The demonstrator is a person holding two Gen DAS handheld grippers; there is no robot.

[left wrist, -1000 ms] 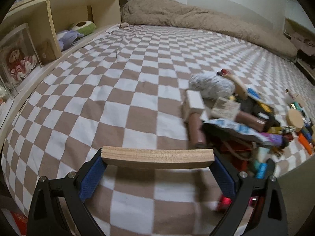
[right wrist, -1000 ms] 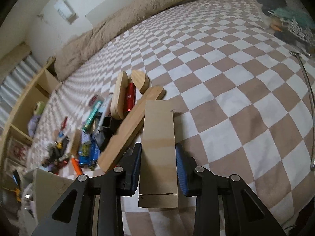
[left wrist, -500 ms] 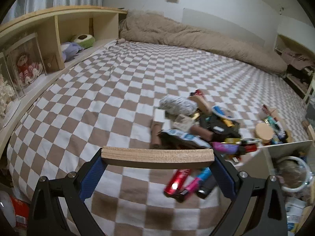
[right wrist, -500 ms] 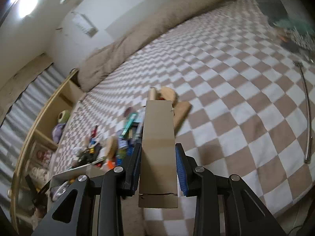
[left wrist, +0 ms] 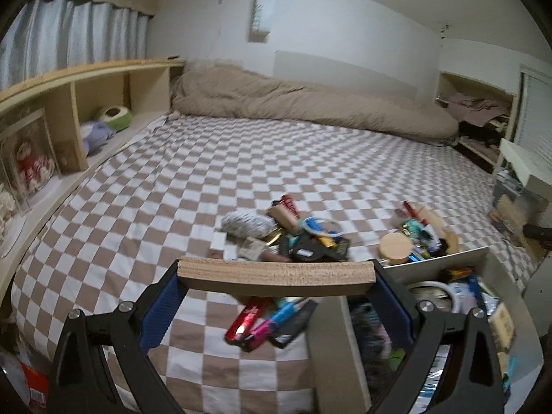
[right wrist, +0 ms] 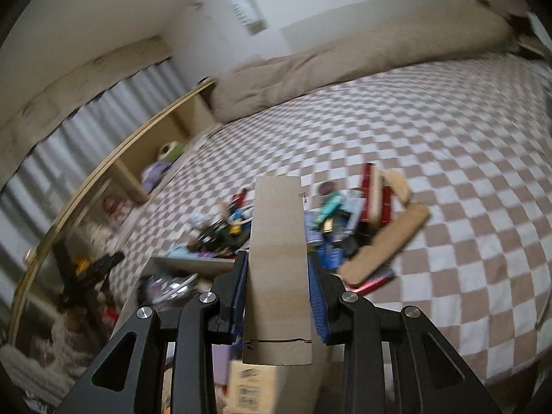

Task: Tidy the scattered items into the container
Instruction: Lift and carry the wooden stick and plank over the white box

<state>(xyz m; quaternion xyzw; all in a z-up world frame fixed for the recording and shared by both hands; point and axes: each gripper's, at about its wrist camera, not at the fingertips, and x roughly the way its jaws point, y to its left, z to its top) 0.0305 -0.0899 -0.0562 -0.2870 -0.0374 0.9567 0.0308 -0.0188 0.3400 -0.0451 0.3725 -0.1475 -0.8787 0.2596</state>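
My left gripper (left wrist: 276,288) is shut on a flat wooden board (left wrist: 276,273), held crosswise by its ends between the blue pads. It hangs above the near edge of the checkered bed (left wrist: 155,207). My right gripper (right wrist: 277,265) is shut on a tan wooden strip (right wrist: 277,227) that points forward. An open grey container (left wrist: 438,265), full of small things, stands at the bed's near edge, below and right of the left gripper. Scattered items (left wrist: 303,241) lie heaped on the sheet, with a red tube (left wrist: 246,321) close by. A long wooden board (right wrist: 386,241) lies beside the pile.
A wooden shelf (left wrist: 86,110) with plush toys (left wrist: 112,115) runs along the bed's left side. A beige duvet (left wrist: 310,103) is rolled up at the far end. The container's wall (right wrist: 193,262) shows left of the right gripper, with a black stand (right wrist: 89,272) beyond it.
Both grippers have risen and drawn back from the pile, each still holding its board. The container has come into view at the bed's near edge. The right gripper has rolled.
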